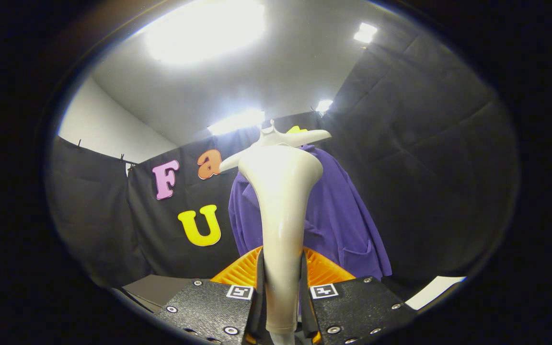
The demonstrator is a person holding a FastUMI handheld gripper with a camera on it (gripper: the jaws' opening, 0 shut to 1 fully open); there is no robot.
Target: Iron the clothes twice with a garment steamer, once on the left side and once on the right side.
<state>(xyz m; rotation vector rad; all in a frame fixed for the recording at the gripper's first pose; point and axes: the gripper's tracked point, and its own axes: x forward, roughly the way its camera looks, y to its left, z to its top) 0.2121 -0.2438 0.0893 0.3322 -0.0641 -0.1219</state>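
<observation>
My gripper (281, 282) is shut on the cream-white garment steamer (281, 201), both fingers pressing on its slim handle. The steamer stands upright between the fingers and widens to a broad head at the top. Beyond it hangs a purple garment (338, 215) on a white hanger (281, 138), with a patch pocket low on its right side. The steamer head sits in front of the garment's middle and upper left part, hiding that area. I cannot tell whether the head touches the cloth.
Black cloth walls surround the garment on the left, behind and on the right. A grey surface (154, 287) lies low to the left of the fingers, and a white sheet or edge (434, 291) low to the right. Bright ceiling lights are overhead.
</observation>
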